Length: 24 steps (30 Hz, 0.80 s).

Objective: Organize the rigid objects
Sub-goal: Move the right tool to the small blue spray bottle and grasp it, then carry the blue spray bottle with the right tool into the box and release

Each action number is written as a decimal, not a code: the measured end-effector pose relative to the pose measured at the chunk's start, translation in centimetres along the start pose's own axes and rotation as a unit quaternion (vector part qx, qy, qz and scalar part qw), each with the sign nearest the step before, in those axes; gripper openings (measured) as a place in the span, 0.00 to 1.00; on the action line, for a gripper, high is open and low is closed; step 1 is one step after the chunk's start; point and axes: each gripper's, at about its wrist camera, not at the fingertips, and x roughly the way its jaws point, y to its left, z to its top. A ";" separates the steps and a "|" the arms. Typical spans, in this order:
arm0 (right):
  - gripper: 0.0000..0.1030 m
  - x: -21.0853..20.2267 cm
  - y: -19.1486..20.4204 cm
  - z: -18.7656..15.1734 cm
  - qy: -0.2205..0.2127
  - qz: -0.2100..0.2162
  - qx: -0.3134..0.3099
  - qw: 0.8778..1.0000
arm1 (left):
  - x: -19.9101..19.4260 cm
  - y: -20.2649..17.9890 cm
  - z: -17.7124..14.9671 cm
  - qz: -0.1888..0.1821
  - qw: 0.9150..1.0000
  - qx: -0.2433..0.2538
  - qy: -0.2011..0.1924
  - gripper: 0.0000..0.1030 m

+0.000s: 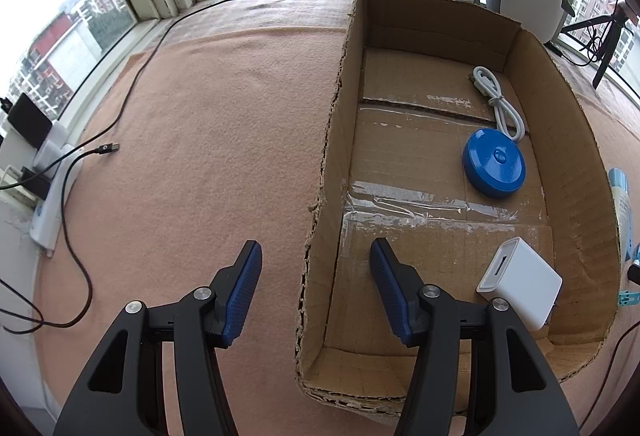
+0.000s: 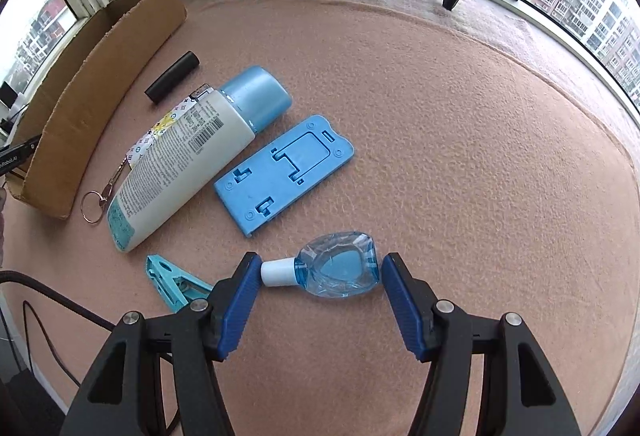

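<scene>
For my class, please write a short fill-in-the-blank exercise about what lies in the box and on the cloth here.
1. The round disc inside the cardboard box is coloured ____.
2. The small clear bottle lies between the fingers of the ____ gripper.
3. The white charger cube lies ____ the box.

Missing words: blue; right; inside

worktop cover (image 2: 460,139): pinkish cloth, matt, fuzzy nap
cardboard box (image 1: 576,171): brown corrugated card, matt, rough torn edges, glossy clear tape across its floor
blue disc (image 1: 494,167): smooth glossy plastic
white charger cube (image 1: 520,282): smooth plastic, satin sheen
white cable (image 1: 500,107): smooth rubbery sheath
small dropper bottle (image 2: 340,270): clear blue-tinted plastic, glossy, with a matt white cap
tube (image 2: 180,163): smooth white plastic, printed, pale blue glossy cap
phone stand (image 2: 284,173): matt blue moulded plastic
clip (image 2: 176,284): pale teal plastic
key ring (image 2: 94,205): shiny metal
fingers (image 2: 240,300): blue ribbed pads on matt black plastic arms
</scene>
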 end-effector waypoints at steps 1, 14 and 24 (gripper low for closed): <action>0.55 0.0 0.0 0.0 0.000 0.000 0.001 1.000 | 0.0 0.0 0.0 0.000 1.000 0.000 0.000 0.56; 0.52 -0.7 -0.3 -0.1 -0.008 -0.003 0.016 1.000 | 0.0 0.1 0.0 -0.002 1.000 -0.001 0.000 0.56; 0.52 -5.3 2.3 3.7 -0.071 -0.004 0.000 0.997 | 0.0 0.2 -0.1 -0.005 1.000 -0.003 -0.001 0.56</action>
